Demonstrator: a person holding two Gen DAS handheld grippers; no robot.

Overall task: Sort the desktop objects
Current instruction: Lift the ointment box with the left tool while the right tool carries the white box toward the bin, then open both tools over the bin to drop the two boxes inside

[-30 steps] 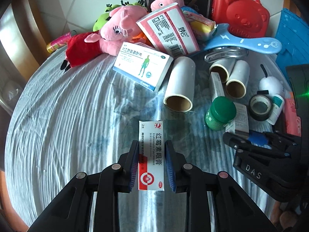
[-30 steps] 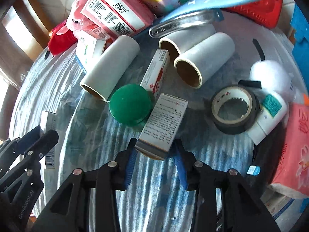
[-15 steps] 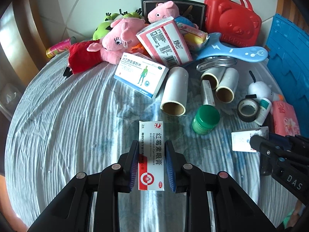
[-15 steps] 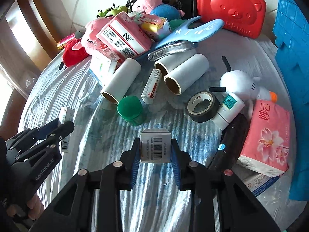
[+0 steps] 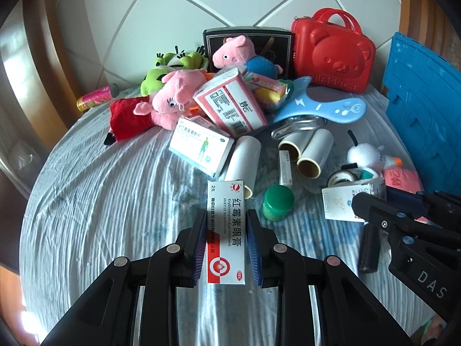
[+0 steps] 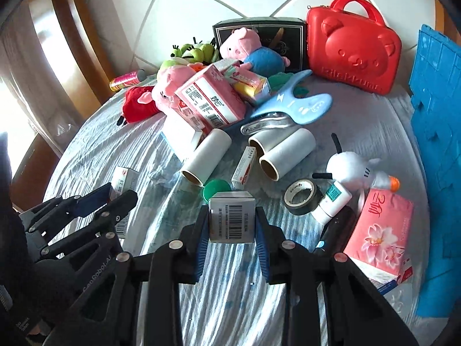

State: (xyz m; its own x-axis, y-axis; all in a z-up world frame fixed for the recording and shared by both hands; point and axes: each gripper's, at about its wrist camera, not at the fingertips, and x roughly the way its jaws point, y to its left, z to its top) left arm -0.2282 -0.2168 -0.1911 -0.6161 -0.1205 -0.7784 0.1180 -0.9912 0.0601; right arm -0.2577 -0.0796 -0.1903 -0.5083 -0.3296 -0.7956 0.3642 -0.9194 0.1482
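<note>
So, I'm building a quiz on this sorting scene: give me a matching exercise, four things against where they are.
Things:
1. eye ointment box
2. barcode box
3. tape roll
4. red bear case

Places:
a. standing at the wall
b. in the right gripper
c. beside the white tube
d. in the left gripper

Pairs: 1-d, 2-b, 3-c, 4-a

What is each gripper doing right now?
Left gripper: shut on the ointment box.
Right gripper: shut on the barcode box.
</note>
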